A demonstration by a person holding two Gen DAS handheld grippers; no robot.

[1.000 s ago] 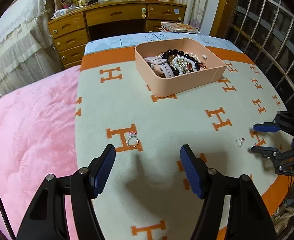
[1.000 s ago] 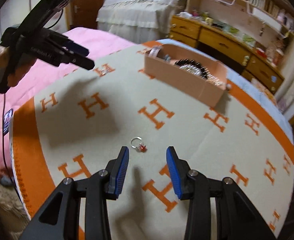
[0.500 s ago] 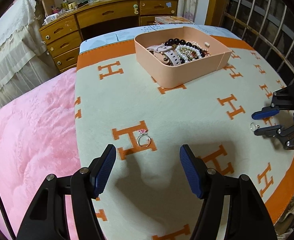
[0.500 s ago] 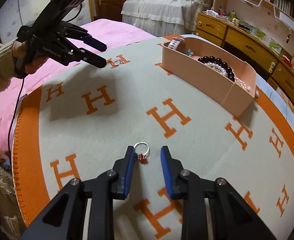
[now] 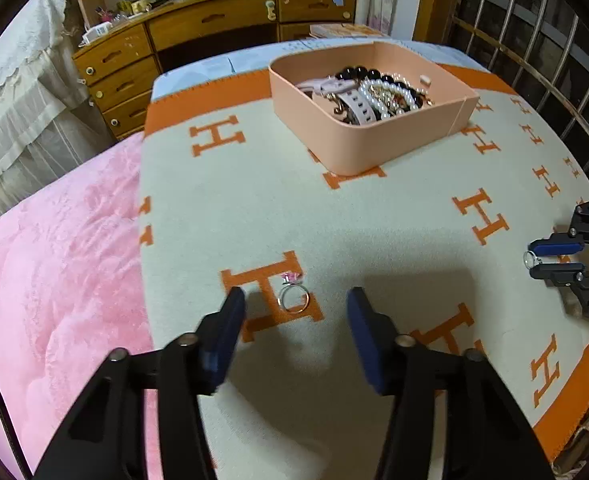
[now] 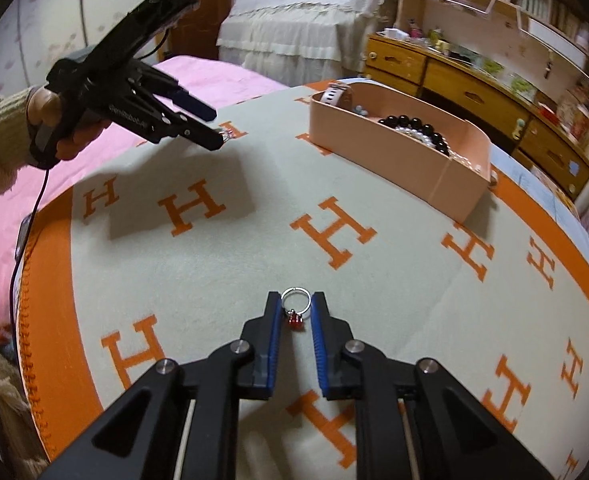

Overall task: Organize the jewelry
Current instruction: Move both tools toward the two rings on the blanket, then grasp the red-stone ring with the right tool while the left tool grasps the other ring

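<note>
Near the blanket's orange-bordered edge, the right gripper (image 6: 296, 312) has just been closing its jaws around a silver ring with a red stone (image 6: 295, 307), and the blue pads (image 6: 275, 334) now sit against the band on either side, pinching it where it lies on the cream blanket (image 6: 254, 264). Toward the blanket's side next to the pink quilt (image 5: 54, 280), the left gripper (image 5: 294, 320) has also been narrowing its jaws; they stand half wide with clear space left, and a second silver ring with a pink stone (image 5: 293, 298) lies between and just ahead of its fingertips on an orange letter, not touched by either pad. A hand (image 6: 60, 128) in a knitted sleeve holds that gripper. Close to the blanket's far edge stands a peach tray (image 5: 358, 148) holding bead bracelets, pearls and a watch strap.
</note>
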